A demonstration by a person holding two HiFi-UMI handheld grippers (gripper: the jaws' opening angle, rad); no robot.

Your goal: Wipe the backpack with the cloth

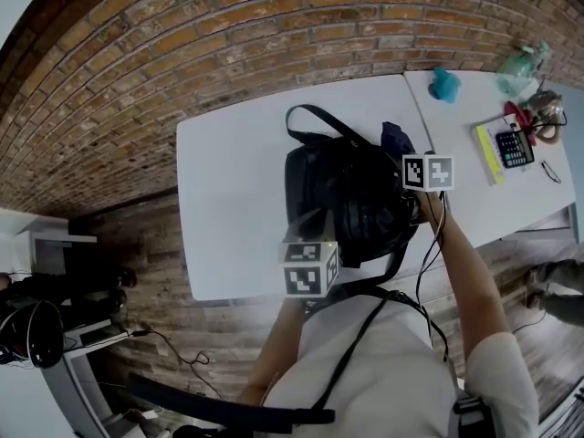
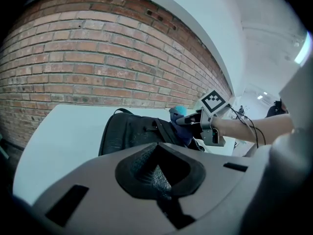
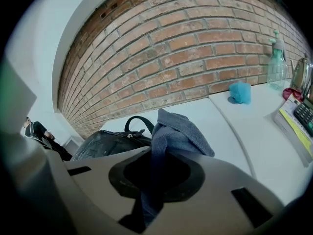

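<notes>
the right claw [image 3: 152, 180] was clamped on a blue-grey cloth [image 3: 178, 131]; the black backpack [image 1: 351, 199] was seen just left of it. the left claw [image 2: 157, 177] was closed, empty, with the backpack ahead.

A brick wall [image 1: 182, 44] is running behind the white table [image 1: 228, 208]; a second table [image 1: 461, 144] is butting its right end; plank flooring [image 1: 151, 254] is lying below it.

Backpack [image 1: 347, 199]: blk, leathery sheen. Cloth [image 3: 178, 129]: soft blue-grey terry. Table [image 1: 237, 199]: smooth matt white.
</notes>
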